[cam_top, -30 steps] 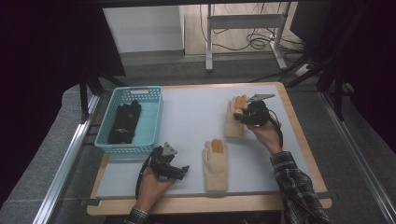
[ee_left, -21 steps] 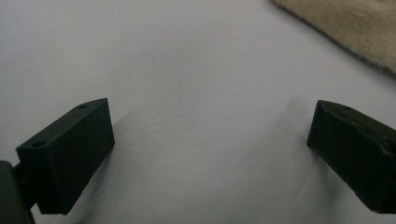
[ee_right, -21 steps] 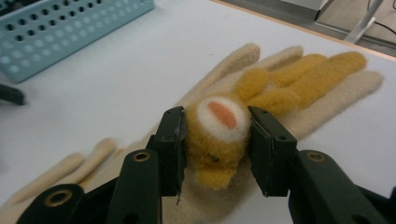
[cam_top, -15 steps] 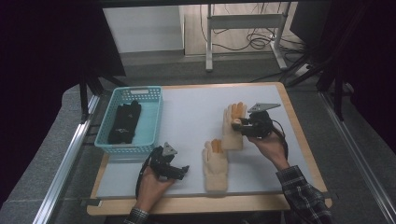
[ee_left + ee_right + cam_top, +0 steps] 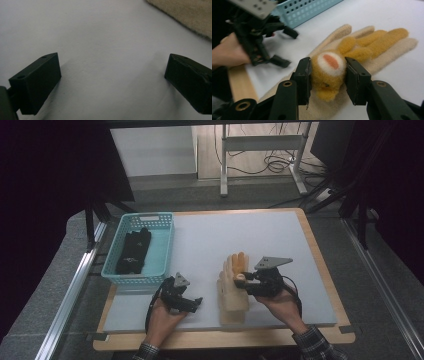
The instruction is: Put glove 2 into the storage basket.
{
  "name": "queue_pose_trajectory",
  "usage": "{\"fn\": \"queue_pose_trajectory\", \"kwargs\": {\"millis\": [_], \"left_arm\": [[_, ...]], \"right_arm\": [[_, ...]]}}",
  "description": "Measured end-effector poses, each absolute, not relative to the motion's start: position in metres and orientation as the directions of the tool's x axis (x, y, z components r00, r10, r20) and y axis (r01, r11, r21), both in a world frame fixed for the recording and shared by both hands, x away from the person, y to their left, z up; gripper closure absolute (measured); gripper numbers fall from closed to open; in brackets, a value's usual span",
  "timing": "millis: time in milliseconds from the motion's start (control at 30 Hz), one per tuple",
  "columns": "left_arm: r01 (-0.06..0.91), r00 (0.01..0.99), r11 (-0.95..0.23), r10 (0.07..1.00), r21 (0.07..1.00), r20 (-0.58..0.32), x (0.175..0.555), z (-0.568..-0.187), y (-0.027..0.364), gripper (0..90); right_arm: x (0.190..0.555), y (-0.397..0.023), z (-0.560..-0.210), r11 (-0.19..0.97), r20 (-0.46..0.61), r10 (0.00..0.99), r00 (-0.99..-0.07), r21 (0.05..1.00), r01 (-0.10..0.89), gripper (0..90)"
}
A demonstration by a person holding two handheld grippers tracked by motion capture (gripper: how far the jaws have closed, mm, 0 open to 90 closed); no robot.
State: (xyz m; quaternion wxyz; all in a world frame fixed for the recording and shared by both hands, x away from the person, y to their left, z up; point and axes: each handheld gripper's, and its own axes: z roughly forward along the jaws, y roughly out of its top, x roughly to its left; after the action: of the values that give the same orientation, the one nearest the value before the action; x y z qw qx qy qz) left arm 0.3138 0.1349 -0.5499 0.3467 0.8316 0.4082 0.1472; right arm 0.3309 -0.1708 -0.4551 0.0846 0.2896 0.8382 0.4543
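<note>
A beige glove (image 5: 229, 279) with orange fuzzy fingers (image 5: 372, 40) lies at the front middle of the white table. My right gripper (image 5: 243, 279) is shut on the glove's orange fuzzy knob (image 5: 329, 70), one jaw pressing each side. Part of the glove lies over a second beige glove (image 5: 233, 309) nearer the table's front edge; where one ends and the other begins is hard to tell. My left gripper (image 5: 194, 304) rests open on the table to their left, with bare white surface between its jaws (image 5: 112, 82).
A light blue basket (image 5: 161, 251) holding black gloves (image 5: 133, 251) stands at the left of the table. The wooden table edge (image 5: 225, 339) runs along the front. A beige glove edge (image 5: 185, 15) shows beyond the left gripper's jaws.
My right gripper has carried the orange-fingered glove from the right of the table towards the near middle, onto the other glove. The left gripper has stayed in place.
</note>
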Motion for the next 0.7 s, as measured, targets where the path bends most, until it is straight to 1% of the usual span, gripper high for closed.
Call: {"fn": "queue_pose_trajectory", "kwargs": {"millis": [133, 167, 267, 367, 533, 600, 700], "left_arm": [[0.575, 0.625, -0.428, 0.78, 0.697, -0.037, 0.314, -0.55, 0.135, 0.9], [0.573, 0.627, -0.433, 0.778, 0.695, -0.033, 0.314, -0.55, 0.135, 0.9], [0.575, 0.625, -0.429, 0.78, 0.697, -0.036, 0.314, -0.55, 0.135, 0.9], [0.575, 0.626, -0.43, 0.779, 0.696, -0.035, 0.314, -0.55, 0.135, 0.9], [0.575, 0.626, -0.431, 0.779, 0.695, -0.034, 0.314, -0.55, 0.135, 0.9], [0.575, 0.626, -0.431, 0.779, 0.696, -0.034, 0.314, -0.55, 0.135, 0.9], [0.575, 0.626, -0.431, 0.779, 0.695, -0.034, 0.314, -0.55, 0.135, 1.0]], "right_arm": [[0.318, -0.166, -0.462, 0.429, 0.129, 0.551, -0.824, 0.803, 0.413, 57.8], [0.312, -0.163, -0.468, 0.444, 0.119, 0.547, -0.829, 0.798, 0.407, 57.7], [0.31, -0.161, -0.473, 0.448, 0.124, 0.549, -0.827, 0.791, 0.416, 57.6], [0.312, -0.156, -0.487, 0.446, 0.109, 0.565, -0.818, 0.794, 0.414, 57.6], [0.313, -0.151, -0.499, 0.458, 0.09, 0.587, -0.804, 0.783, 0.422, 57.1], [0.315, -0.15, -0.508, 0.469, 0.073, 0.598, -0.798, 0.776, 0.422, 53.8], [0.315, -0.153, -0.508, 0.463, 0.073, 0.598, -0.798, 0.782, 0.418, 46.6]]}}
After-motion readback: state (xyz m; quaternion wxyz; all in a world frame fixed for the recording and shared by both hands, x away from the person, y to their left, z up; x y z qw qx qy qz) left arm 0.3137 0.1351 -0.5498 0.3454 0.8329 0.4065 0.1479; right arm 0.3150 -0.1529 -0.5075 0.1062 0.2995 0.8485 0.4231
